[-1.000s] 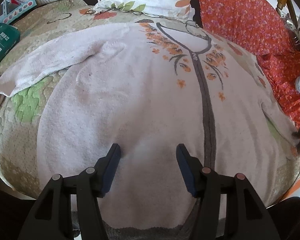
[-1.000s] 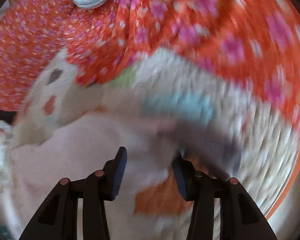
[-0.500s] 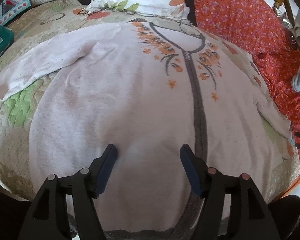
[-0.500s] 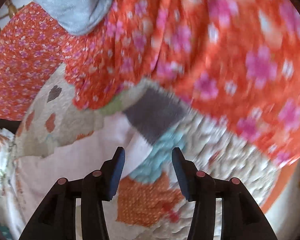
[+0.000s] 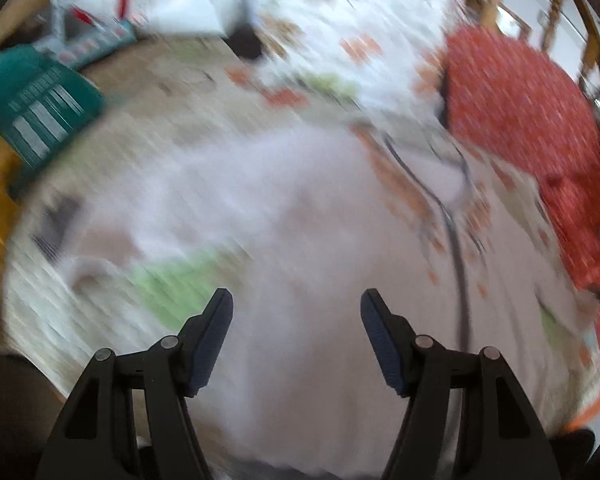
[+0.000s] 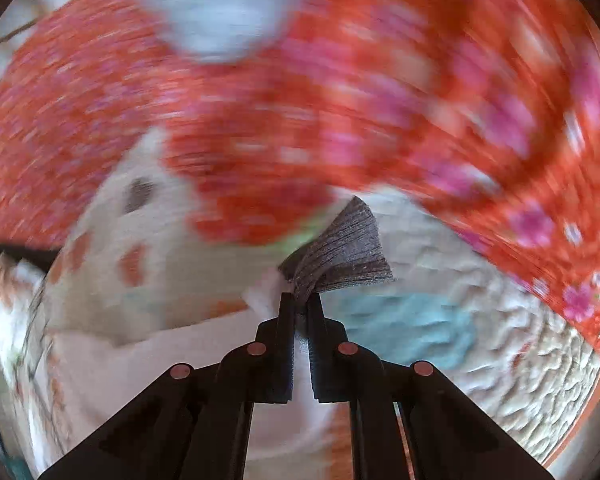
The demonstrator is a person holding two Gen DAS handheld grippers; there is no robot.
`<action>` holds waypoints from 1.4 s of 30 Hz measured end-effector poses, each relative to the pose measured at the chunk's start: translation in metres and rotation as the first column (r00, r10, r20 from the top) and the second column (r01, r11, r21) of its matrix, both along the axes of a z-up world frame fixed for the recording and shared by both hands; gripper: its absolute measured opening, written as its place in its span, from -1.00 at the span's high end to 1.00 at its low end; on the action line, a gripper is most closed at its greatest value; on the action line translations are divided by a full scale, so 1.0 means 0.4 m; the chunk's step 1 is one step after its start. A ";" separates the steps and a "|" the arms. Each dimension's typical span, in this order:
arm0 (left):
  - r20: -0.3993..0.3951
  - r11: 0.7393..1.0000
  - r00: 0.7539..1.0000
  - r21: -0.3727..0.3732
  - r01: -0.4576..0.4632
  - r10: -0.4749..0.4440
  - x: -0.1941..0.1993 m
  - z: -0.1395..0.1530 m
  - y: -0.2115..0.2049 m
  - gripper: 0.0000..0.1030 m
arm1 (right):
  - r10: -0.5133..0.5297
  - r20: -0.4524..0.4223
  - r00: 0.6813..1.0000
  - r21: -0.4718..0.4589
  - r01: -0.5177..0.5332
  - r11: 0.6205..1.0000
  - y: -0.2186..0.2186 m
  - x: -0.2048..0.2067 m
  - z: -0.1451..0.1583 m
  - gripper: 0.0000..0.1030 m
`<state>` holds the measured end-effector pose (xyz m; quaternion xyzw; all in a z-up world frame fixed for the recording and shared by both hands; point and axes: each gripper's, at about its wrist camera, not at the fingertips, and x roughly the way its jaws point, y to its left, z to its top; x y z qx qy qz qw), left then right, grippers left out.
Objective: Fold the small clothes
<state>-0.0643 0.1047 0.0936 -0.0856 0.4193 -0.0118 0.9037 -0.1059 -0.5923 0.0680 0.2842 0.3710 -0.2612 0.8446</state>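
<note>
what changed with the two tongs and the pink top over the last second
The right tongs have just closed onto the grey cuff of the pink top, where half a second ago they stood open with the cuff ahead of them. The left tongs have pulled back from the top, widening slightly, with nothing between them. The top still lies spread on the quilt, beside the orange floral cloth.

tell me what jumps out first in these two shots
In the right wrist view, the right tongs are shut on the grey ribbed cuff of a pale pink garment, with bright orange floral cloth filling the top. In the blurred left wrist view, the left tongs hang open above the pale pink garment spread across the quilt.
</note>
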 end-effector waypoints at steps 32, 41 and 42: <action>0.046 0.858 0.901 -0.332 -0.393 0.431 0.092 0.061 0.487 -0.37 | 0.855 -0.180 0.487 -0.110 -0.873 0.474 1.501 0.415 -0.158 0.44; 0.045 0.776 0.816 -0.343 -0.529 0.576 0.040 0.064 0.577 -0.38 | 0.932 -0.237 0.275 -0.232 -0.947 0.221 1.615 0.273 -0.126 0.16; 0.042 0.769 0.809 -0.344 -0.539 0.586 0.035 0.063 0.584 -0.39 | 0.922 -0.243 0.300 -0.267 -0.935 0.234 1.607 0.268 -0.117 0.15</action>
